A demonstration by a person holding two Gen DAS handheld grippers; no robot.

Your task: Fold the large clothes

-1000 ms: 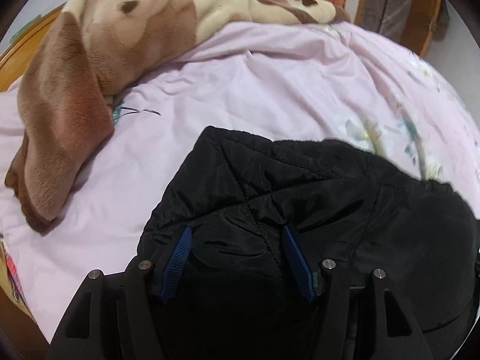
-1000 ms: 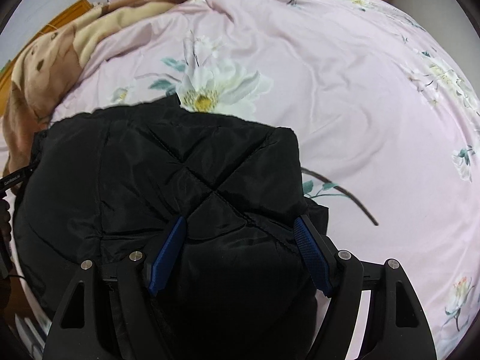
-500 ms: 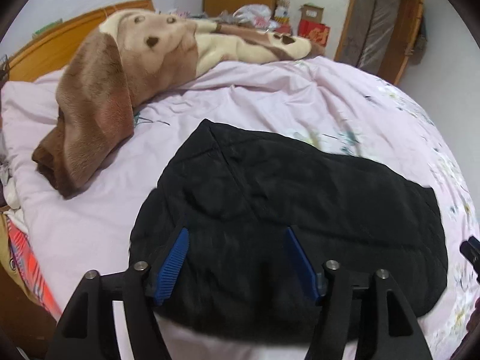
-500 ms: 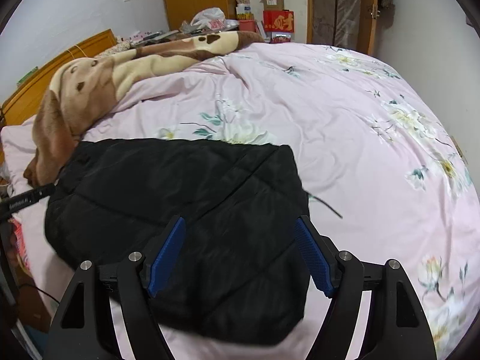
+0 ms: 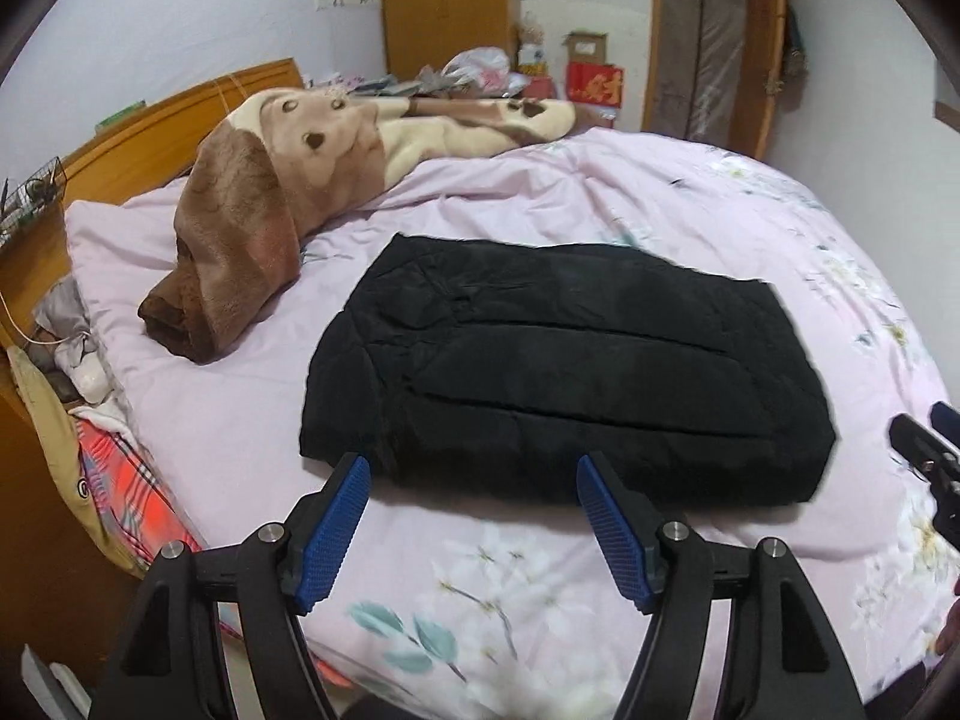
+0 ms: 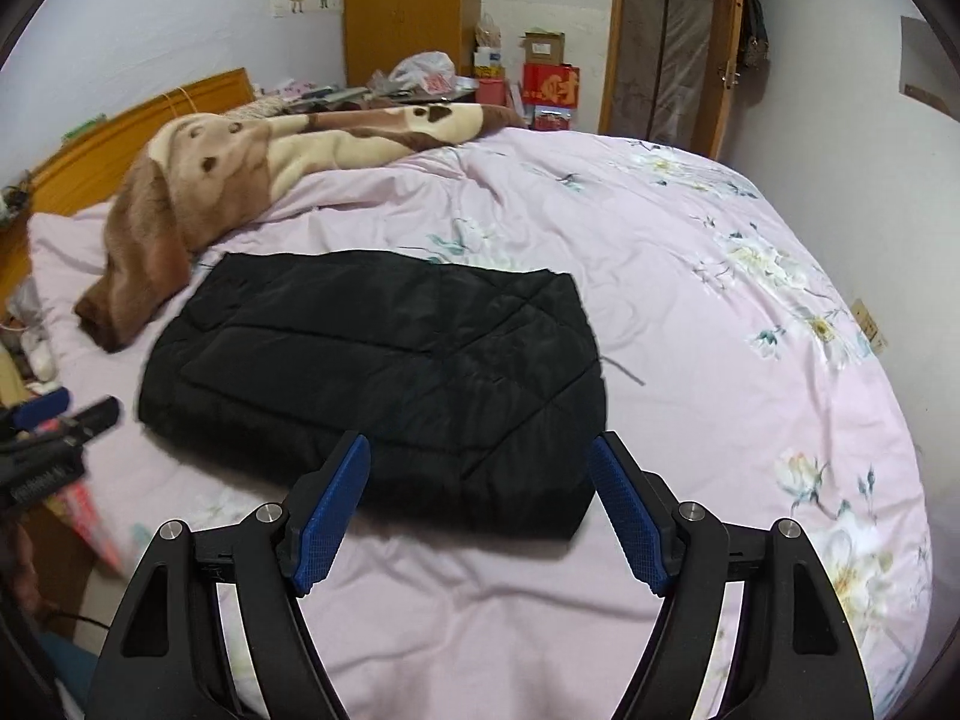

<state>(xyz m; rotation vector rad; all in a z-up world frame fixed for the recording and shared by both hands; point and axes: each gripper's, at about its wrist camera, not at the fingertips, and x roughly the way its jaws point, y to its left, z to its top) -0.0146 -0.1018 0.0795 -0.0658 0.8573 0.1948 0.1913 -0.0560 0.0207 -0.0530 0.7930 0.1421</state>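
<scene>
The folded black jacket (image 5: pixel 564 372) lies flat mid-frame on the pink floral duvet (image 5: pixel 750 228), its edges free, with bare duvet all round. The left gripper (image 5: pixel 474 516) and right gripper (image 6: pixel 480 498) both hang spread, holding nothing, just short of its near edge. A brown blanket (image 5: pixel 252 228) sits upper left (touching nothing black). Only the right view shows duvet far right.
</scene>
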